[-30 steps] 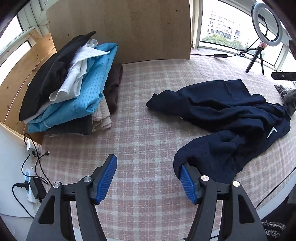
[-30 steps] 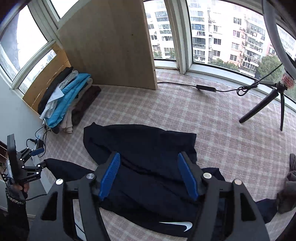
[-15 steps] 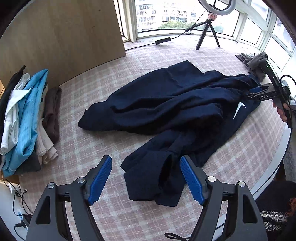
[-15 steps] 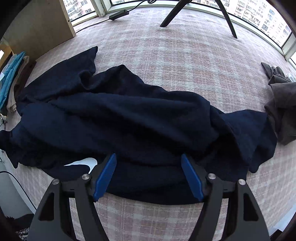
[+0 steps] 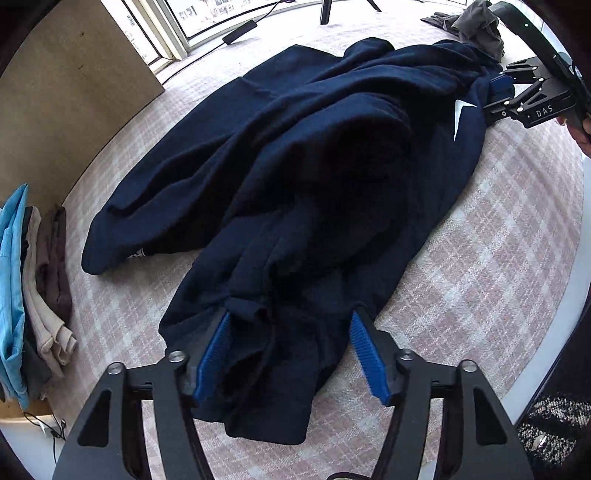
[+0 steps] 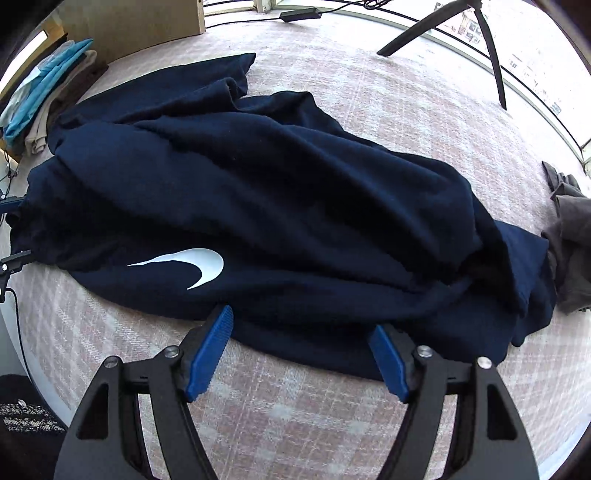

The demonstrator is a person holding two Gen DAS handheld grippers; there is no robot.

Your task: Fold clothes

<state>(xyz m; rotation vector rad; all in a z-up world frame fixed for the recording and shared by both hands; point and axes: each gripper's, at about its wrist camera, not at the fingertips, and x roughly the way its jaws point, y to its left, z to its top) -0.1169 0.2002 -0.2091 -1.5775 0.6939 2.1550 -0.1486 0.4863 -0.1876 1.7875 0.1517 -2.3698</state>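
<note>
A crumpled navy sweatshirt [image 5: 314, 155] with a white swoosh logo [image 6: 192, 266] lies across the plaid-covered surface [image 5: 498, 258]. My left gripper [image 5: 291, 321] points down over its near end. A bunched fold of navy cloth sits between the jaws, which are closing but still stand apart; the left pad [image 5: 214, 354] touches the fold. My right gripper [image 6: 301, 325] straddles the sweatshirt's [image 6: 277, 184] near hem just below the logo. Its jaws are closing slightly and the pads do not press the cloth. The right gripper [image 5: 498, 88] also shows at the garment's far edge.
A stack of folded clothes [image 5: 22, 295] sits at the left by a wooden board [image 5: 66, 103]. A grey garment [image 6: 572, 251] touches the sweatshirt's right end. Tripod legs [image 6: 443, 33] and a cable stand near the window. The surface's rounded edge [image 5: 554, 350] runs close by.
Both grippers dropped onto the sweatshirt. The left one swung from beside the folded stack to the garment's near end, and its jaws narrowed around a fold. The right one sank to the hem.
</note>
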